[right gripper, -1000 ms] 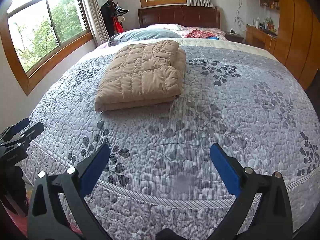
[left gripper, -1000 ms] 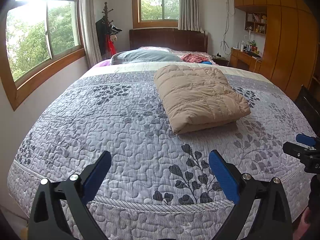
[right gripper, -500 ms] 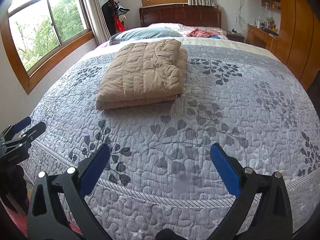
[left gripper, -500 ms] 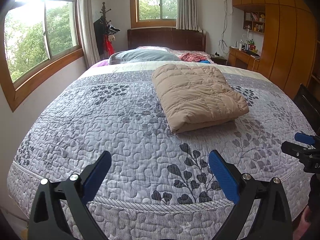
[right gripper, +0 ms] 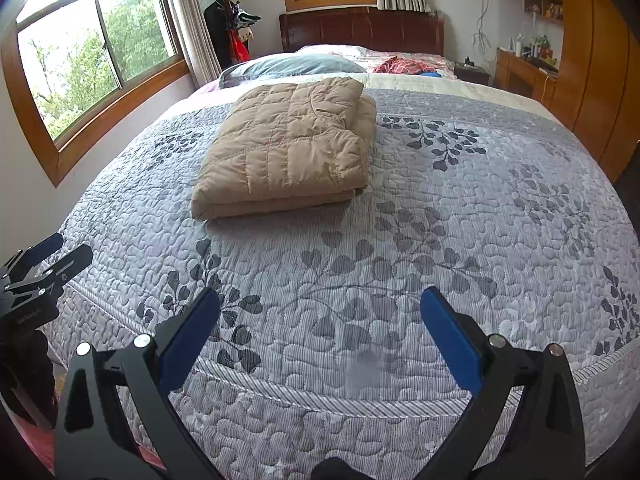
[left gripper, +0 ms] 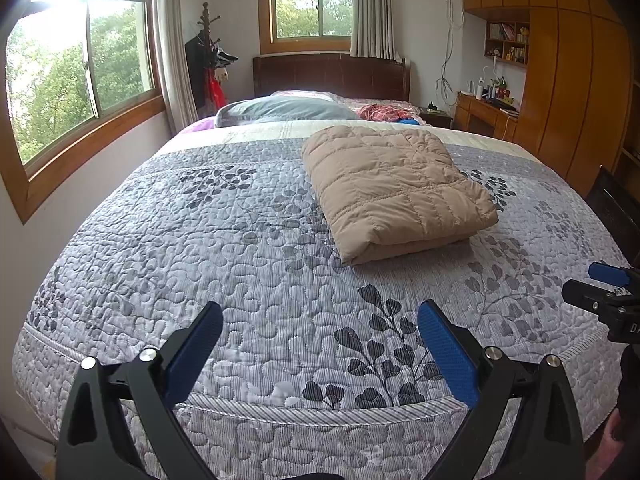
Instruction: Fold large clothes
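A tan quilted down jacket [left gripper: 396,188] lies folded into a thick rectangle on the grey leaf-patterned bedspread [left gripper: 240,264], near the middle of the bed. It also shows in the right wrist view [right gripper: 288,152]. My left gripper [left gripper: 320,312] is open and empty, held at the foot of the bed well short of the jacket. My right gripper [right gripper: 320,300] is open and empty too, also at the bed's foot. The right gripper shows at the right edge of the left wrist view [left gripper: 604,292]; the left gripper shows at the left edge of the right wrist view [right gripper: 44,260].
A grey pillow [left gripper: 284,110] and a red cloth [left gripper: 380,112] lie near the dark wooden headboard [left gripper: 332,74]. A coat stand [left gripper: 208,64] is by the window wall on the left. A wooden wardrobe [left gripper: 576,92] and desk [left gripper: 484,114] line the right side.
Both grippers have drawn back and risen slightly from the bed; the folded jacket sits a little farther away in both views. Jaws stay open. The jacket has not moved.
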Tool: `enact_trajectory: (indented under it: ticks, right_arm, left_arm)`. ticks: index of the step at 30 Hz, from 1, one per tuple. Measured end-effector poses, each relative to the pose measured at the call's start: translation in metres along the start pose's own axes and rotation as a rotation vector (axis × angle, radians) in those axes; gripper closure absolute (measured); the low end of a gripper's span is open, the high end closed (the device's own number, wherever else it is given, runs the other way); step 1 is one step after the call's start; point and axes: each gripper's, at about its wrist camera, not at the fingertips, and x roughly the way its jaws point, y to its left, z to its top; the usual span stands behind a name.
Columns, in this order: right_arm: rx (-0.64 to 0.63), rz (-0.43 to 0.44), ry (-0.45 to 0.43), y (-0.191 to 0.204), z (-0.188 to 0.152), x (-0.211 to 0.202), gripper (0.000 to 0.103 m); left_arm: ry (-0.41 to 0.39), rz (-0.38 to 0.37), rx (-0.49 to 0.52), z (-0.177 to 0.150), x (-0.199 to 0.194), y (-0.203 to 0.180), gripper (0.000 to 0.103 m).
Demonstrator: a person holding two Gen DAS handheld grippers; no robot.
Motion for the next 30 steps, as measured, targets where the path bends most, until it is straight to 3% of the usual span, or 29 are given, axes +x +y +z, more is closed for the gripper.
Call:
enact_trajectory:
  ticks: [30]
  right_arm:
    - [-0.001,0.009,0.015,-0.01,0.001,0.008,0.003]
  left_arm:
    - [0.026,-0.026,0.006,0.001,0.011,0.002,0.005]
